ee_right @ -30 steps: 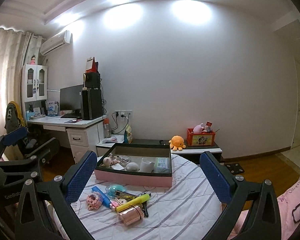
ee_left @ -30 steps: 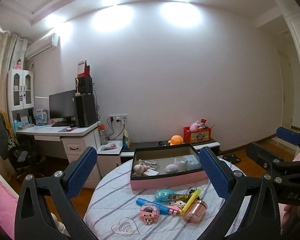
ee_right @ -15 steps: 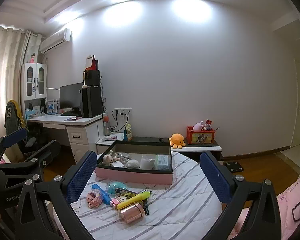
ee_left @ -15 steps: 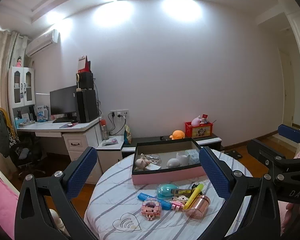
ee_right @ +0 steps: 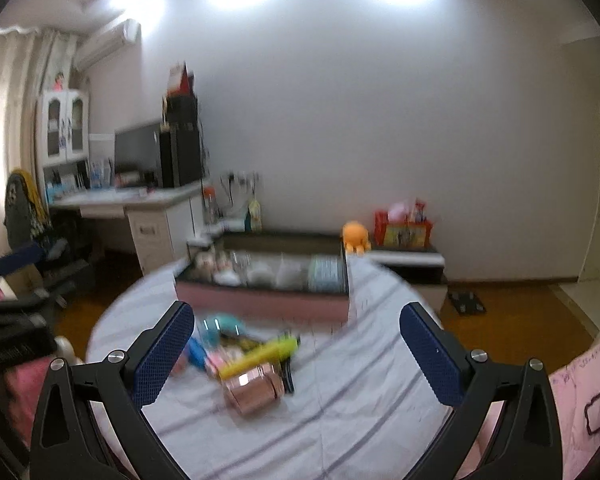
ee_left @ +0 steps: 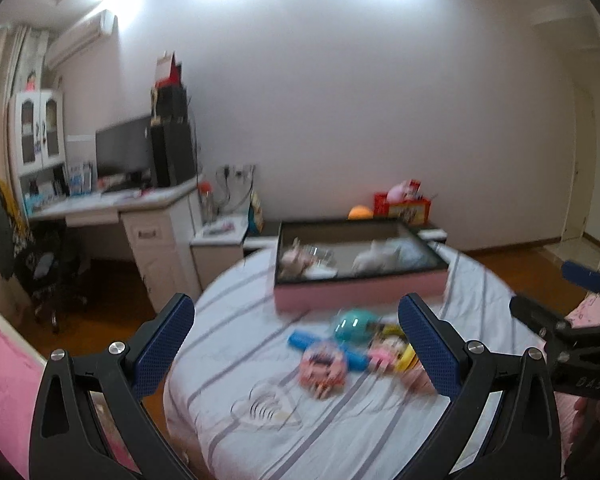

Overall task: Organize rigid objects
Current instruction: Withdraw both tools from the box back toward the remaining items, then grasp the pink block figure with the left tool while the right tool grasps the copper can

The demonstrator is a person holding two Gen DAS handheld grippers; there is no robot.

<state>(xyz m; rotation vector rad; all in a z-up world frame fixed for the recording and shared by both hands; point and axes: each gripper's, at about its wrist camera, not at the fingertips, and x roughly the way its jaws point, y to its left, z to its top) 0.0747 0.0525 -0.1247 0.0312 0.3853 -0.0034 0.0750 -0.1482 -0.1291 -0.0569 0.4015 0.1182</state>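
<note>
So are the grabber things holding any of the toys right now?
No. Both the left gripper and the right gripper are open with nothing between their fingers; the toys lie on the table.

Glossy copper-coloured metal cup (ee_right: 256, 388) lies on striped cloth table cover (ee_right: 360, 412)

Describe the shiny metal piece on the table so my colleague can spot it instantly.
Start at the round striped-cloth table, then the pink box. In the loose pile before it, nearest the camera, lies the rose-gold metal cylinder on its side under the yellow pen: the only metallic item.
</note>
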